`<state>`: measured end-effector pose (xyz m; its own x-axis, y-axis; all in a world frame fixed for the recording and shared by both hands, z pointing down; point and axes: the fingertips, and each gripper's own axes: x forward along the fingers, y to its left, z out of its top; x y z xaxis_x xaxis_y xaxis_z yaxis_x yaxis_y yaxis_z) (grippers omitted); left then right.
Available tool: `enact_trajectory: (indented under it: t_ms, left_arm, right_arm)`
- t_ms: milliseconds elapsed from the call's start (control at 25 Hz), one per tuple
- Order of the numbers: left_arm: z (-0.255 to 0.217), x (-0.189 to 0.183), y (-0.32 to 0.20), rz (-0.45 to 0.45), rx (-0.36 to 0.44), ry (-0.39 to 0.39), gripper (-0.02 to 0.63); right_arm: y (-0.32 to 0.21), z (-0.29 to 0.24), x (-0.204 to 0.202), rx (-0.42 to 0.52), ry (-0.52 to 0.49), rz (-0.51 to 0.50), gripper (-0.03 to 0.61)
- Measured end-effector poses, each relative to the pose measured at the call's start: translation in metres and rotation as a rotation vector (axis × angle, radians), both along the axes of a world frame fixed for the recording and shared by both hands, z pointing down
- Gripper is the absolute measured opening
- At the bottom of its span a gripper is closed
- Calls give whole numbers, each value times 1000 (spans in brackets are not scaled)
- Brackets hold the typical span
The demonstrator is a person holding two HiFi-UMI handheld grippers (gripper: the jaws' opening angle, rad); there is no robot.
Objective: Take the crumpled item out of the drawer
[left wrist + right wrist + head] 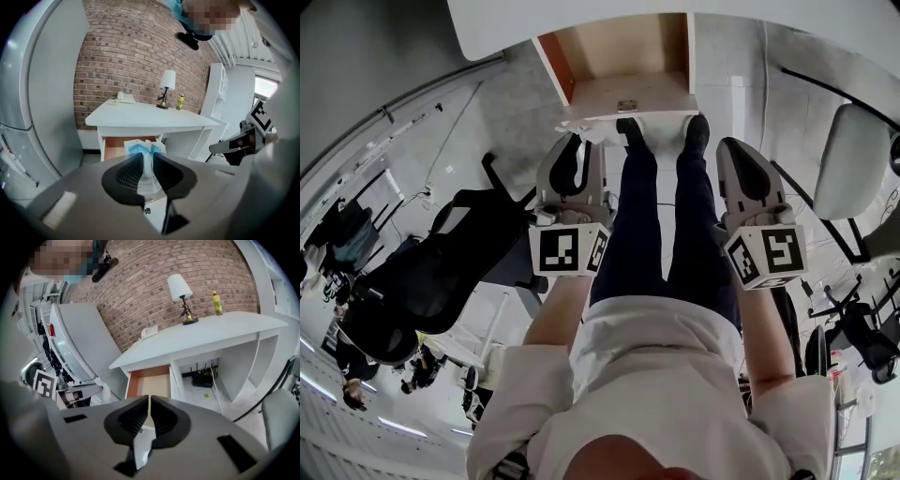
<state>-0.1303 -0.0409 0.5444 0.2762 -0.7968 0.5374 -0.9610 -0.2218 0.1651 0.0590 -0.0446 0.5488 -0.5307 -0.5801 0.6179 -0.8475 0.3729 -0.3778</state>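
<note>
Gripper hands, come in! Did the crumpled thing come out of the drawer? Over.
Left gripper shut on crumpled white-and-blue item, held clear of the drawer. Right gripper shut, empty. Drawer open, looks bare. Nothing in the way.

Brick wall (126, 51) behind white desk (150, 117)

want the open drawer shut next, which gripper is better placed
Right, probably: the right gripper is shut, empty, facing the open drawer; the left gripper is clamped on the crumpled item.

Head view steeply downward; gripper views both toward drawer (150, 381)
</note>
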Motion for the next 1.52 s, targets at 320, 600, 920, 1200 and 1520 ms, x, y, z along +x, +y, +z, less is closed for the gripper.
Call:
enact_trajectory:
  t_ms: [320, 600, 920, 1200, 1520]
  left_arm:
    - [-85, 0, -1, 3, 54, 19, 72]
    - [-163, -8, -22, 3, 166, 17, 72]
    - [-239, -8, -31, 42, 242, 14, 72]
    - [-305, -22, -26, 35, 340, 8, 72]
    - [-361, -20, -19, 56, 429, 5, 72]
  right_arm:
    - [-9, -84, -3, 88, 12, 16, 8]
    - [-41, -169, -8, 238, -7, 9, 8]
    - [-47, -242, -21, 326, 28, -37, 8]
    - [-45, -309, -42, 430, 10, -57, 8]
    - [-38, -376, -34, 544, -18, -35, 8]
